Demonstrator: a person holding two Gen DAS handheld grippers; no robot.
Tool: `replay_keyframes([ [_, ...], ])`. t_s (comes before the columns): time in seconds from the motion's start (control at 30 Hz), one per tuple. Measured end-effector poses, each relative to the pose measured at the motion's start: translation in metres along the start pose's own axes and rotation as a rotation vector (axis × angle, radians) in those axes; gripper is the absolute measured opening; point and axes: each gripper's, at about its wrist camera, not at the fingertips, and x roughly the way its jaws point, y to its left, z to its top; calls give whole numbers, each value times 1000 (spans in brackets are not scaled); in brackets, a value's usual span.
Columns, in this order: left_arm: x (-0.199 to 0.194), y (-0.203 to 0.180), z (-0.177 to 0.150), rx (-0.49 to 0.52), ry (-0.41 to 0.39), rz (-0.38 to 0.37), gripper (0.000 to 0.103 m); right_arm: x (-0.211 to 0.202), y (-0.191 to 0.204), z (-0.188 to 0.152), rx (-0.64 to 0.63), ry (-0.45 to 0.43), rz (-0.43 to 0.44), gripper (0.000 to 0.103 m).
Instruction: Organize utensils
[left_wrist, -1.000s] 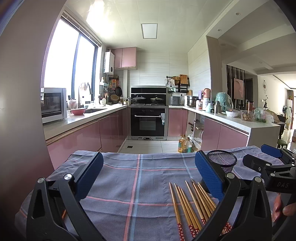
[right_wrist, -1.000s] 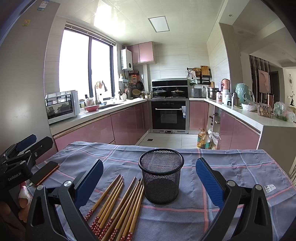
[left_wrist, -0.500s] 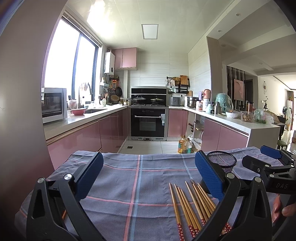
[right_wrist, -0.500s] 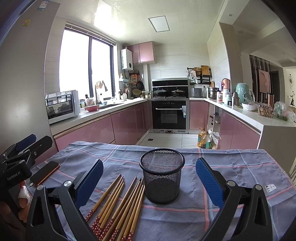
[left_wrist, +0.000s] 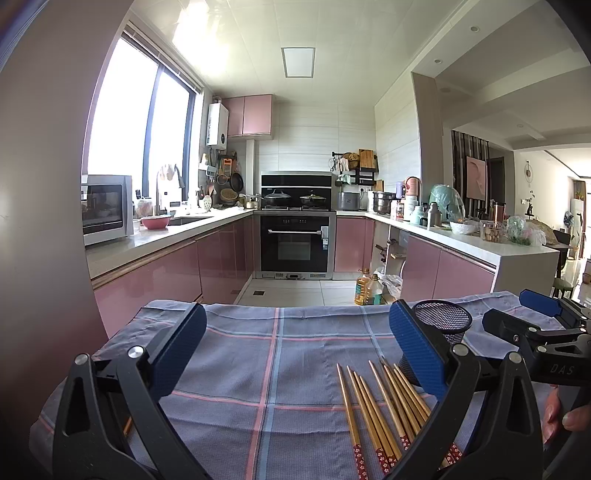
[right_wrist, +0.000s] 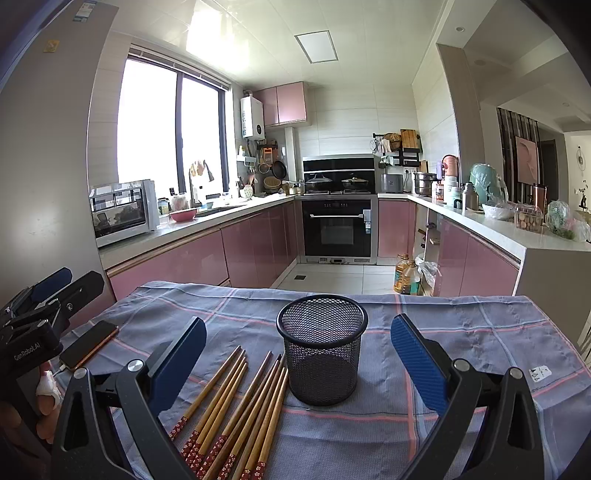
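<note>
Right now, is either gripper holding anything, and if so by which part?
Nothing is held. The left gripper and right gripper both stand open and empty. The chopsticks lie loose on the cloth beside the mesh cup.

A woven, matt checked cloth (right_wrist: 461, 332) covers the table. The chopsticks (right_wrist: 236, 402) look like smooth wood with red patterned ends. The holder (right_wrist: 322, 354) is black wire mesh. Textured blue pads (right_wrist: 419, 363) sit on matt black plastic. The far cabinets (right_wrist: 173, 264) are glossy pink.
</note>
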Motion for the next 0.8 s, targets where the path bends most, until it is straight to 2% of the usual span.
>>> replay_keyframes([
  [0.8, 2, -3, -1, 0, 3, -1, 97, 2, -1, 0, 8, -3, 7, 97],
])
